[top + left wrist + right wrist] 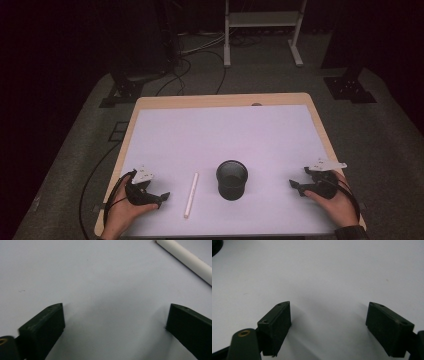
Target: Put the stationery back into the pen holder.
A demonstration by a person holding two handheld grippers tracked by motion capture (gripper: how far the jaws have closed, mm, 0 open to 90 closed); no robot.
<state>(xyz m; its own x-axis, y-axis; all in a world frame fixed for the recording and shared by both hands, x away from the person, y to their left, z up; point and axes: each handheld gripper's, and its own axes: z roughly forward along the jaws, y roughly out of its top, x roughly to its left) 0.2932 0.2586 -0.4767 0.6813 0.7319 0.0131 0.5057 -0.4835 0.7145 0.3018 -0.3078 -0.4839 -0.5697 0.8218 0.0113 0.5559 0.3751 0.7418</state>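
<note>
A white tube point(191, 194) lies on the white sheet point(220, 135), left of an upright black cup point(232, 179). My left gripper point(163, 199) rests on the sheet just left of the tube, jaws pointing right toward it. In the left gripper view that gripper point(116, 307) is open with bare sheet between its jaws, and the tube point(187, 258) crosses the upper right corner. My right gripper point(297, 184) sits right of the cup, jaws pointing left. In the right gripper view it point(329, 304) is open and empty, with the cup's edge point(215, 246) at the top left.
The sheet covers a wooden table point(320, 125) whose rim shows at the back and sides. On the floor behind stand a white metal frame point(262, 30), black stand bases point(350, 87) and cables point(180, 75).
</note>
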